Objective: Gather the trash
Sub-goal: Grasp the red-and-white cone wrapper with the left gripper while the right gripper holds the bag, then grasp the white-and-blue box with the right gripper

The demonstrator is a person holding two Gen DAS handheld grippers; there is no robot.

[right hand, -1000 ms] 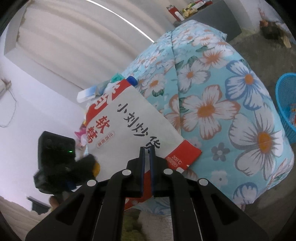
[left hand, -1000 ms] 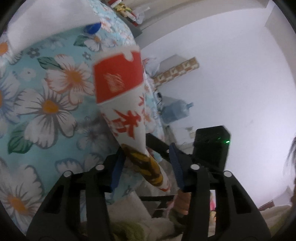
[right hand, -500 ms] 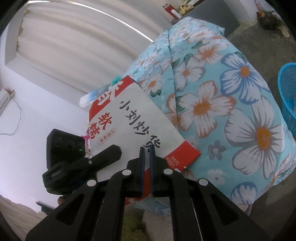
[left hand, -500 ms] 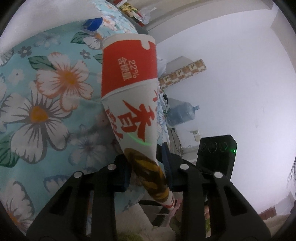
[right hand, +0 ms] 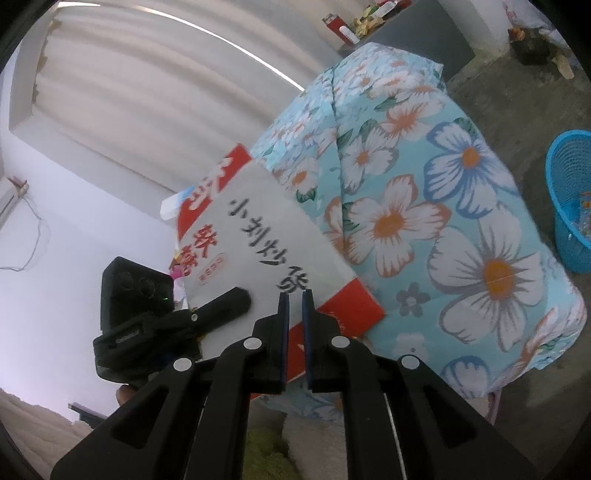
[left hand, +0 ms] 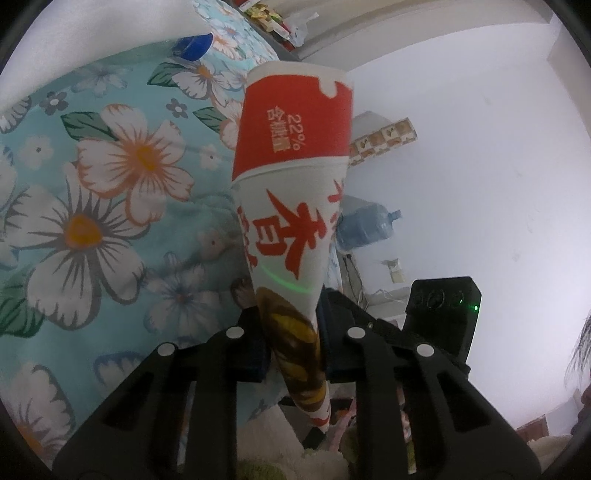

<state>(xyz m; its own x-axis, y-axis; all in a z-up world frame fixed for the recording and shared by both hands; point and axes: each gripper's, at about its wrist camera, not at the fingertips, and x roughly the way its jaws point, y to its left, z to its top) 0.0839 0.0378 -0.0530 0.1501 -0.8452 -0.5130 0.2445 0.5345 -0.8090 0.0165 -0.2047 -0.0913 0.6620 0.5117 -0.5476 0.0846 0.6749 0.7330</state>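
Both grippers hold one red and white paper food bag in the air beside a table under a floral cloth. In the left wrist view the bag (left hand: 291, 206) stands up edge-on, and my left gripper (left hand: 291, 343) is shut on its lower, brown-printed end. In the right wrist view the bag (right hand: 258, 236) shows its flat white face with black writing, and my right gripper (right hand: 294, 302) is shut on its red bottom edge. The left gripper (right hand: 221, 306) shows there against the bag's left side. A blue mesh trash basket (right hand: 569, 199) stands on the floor at the far right.
The floral cloth (right hand: 424, 206) drapes over the table edge close to the bag. A blue cap (left hand: 194, 46) lies on the table. A water jug (left hand: 364, 230) stands by the white wall. Packets sit on a dark surface (right hand: 413, 33) at the back. The floor is concrete.
My left gripper has closed onto the bag's lower end; a second ago its jaws stood apart around it. The bag has turned slightly. My right gripper has kept its grip.
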